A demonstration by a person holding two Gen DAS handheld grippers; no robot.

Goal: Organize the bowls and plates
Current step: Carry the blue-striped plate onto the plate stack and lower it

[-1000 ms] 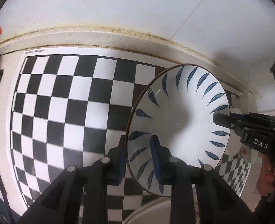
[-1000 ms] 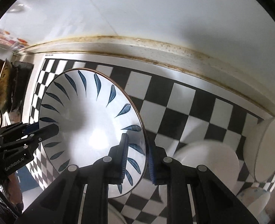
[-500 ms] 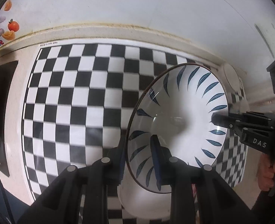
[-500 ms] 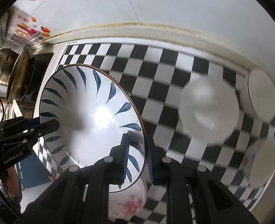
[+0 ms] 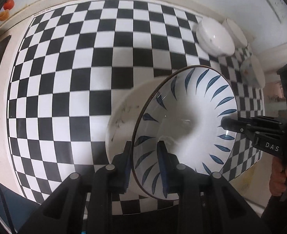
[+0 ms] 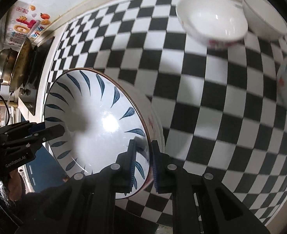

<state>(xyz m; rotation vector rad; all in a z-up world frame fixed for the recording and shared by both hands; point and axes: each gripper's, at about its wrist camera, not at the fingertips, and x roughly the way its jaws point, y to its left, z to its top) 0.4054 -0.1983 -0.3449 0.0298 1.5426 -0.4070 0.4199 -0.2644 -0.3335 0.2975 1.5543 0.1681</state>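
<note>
Between the two hand-held grippers, blue-leaf plate (image 5: 184, 128) held on edge above a white bowl (image 5: 122, 120) on the checkered tabletop (image 5: 65, 78): left hand-held gripper (image 5: 144, 162) clamped at its 6 o'clock rim, right hand-held gripper (image 6: 143, 162) clamped opposite, both equally near.

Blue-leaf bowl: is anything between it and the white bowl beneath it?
Nothing visible. The blue-leaf bowl, held at opposite rims by both tongs, sits right over the white bowl, with only checkered mat around.
</note>
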